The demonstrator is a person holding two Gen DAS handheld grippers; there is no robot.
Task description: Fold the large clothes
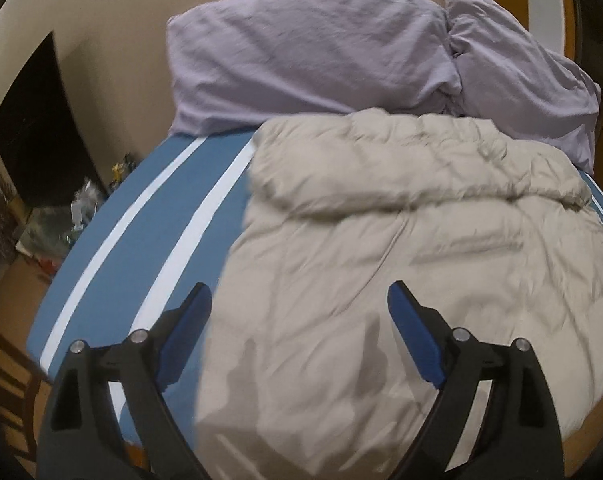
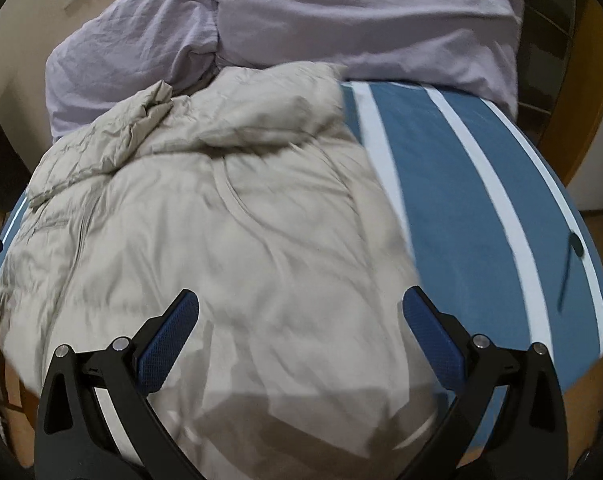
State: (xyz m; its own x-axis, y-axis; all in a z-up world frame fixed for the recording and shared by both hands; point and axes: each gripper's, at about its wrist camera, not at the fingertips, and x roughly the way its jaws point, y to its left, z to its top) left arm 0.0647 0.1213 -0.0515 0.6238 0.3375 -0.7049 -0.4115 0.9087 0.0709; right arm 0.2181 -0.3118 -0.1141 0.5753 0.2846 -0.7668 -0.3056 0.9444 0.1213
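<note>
With both the left gripper (image 1: 299, 300) and right gripper (image 2: 301, 306) wide open and empty above the beige padded jacket (image 1: 401, 240) — lying across the bed (image 2: 461, 208) near its foot edge — each should pinch the hem corners evenly.

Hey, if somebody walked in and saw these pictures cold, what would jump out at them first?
Most striking is the puffy beige jacket spread over the middle of the bed. It lies on a blue sheet with white stripes. Behind it, rumpled lilac pillows lean against the wall. In the foreground, the left hand-held gripper and the right hand-held gripper hang over the jacket, jaws wide apart and holding nothing.
</note>
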